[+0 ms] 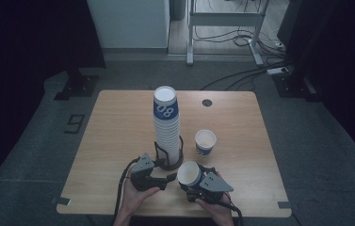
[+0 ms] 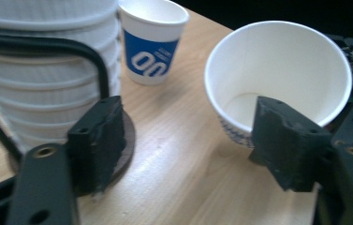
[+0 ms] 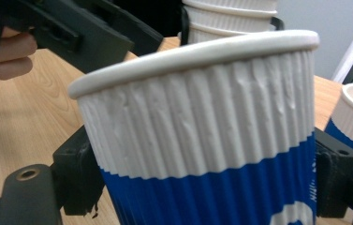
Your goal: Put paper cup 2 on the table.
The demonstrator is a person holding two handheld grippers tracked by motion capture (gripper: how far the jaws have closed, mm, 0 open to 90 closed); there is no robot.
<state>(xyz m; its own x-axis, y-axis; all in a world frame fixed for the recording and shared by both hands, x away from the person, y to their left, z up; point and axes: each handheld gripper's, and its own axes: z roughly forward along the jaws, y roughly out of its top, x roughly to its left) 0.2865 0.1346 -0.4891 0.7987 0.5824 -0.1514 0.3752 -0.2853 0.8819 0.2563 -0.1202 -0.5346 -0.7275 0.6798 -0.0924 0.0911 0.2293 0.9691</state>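
cups are being taken off the tall stack of ribbed white-and-blue paper cups point(image 1: 166, 123) sitting in a black wire holder point(image 1: 169, 155) on the wooden surface point(image 1: 118, 136), and this appears to be the hand-off step. just in front of the stack, the right hand-held gripper point(image 1: 198, 184) is clenching a single ribbed white-and-blue paper cup point(image 3: 202, 140), upright, with its jaws pressing on the cup's two sides. the left hand-held gripper point(image 2: 188, 145), in front of the stack and left of that cup, is standing released, jaws wide and nothing between them. right of the stack, another single paper cup point(image 1: 205, 142) is standing upright on the surface. next, judging by that cup, the held one is probably wanting setting down beside it, lowered level so it is not tipping, before the jaws let go.
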